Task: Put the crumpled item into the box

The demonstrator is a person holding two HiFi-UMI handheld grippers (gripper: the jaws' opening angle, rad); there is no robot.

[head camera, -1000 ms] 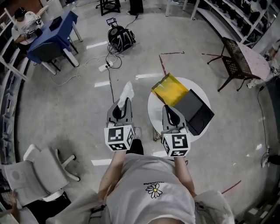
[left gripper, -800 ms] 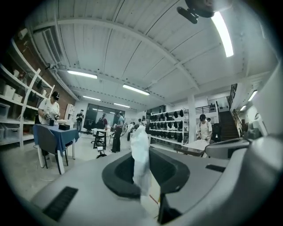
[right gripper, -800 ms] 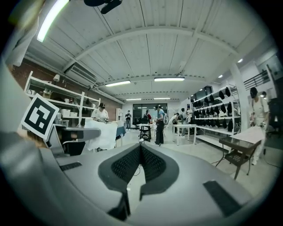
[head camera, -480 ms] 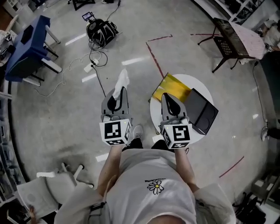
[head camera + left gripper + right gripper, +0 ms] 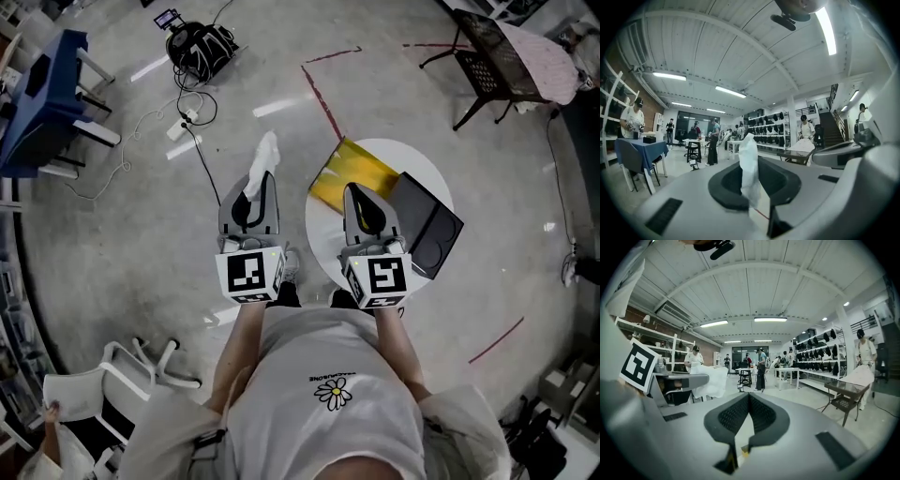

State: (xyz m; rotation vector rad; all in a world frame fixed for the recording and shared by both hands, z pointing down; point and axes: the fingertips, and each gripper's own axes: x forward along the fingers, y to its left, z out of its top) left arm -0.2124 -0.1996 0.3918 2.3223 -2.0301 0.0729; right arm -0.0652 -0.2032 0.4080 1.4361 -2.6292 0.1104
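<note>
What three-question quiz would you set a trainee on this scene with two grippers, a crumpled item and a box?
1. True or false: the left gripper is shut on the white crumpled paper item.
2. The black rectangular box rests on: A the floor; B the round white table; C a blue desk.
3. Fill in: the right gripper has its jaws ___, with nothing between them.

Key: 1 true; 2 B; 3 shut.

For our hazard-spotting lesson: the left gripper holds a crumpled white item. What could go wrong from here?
1. The left gripper pinches the white item by one end, over the floor: it may slip out.
2. The shut right gripper stands between it and the black box: they might collide.
</note>
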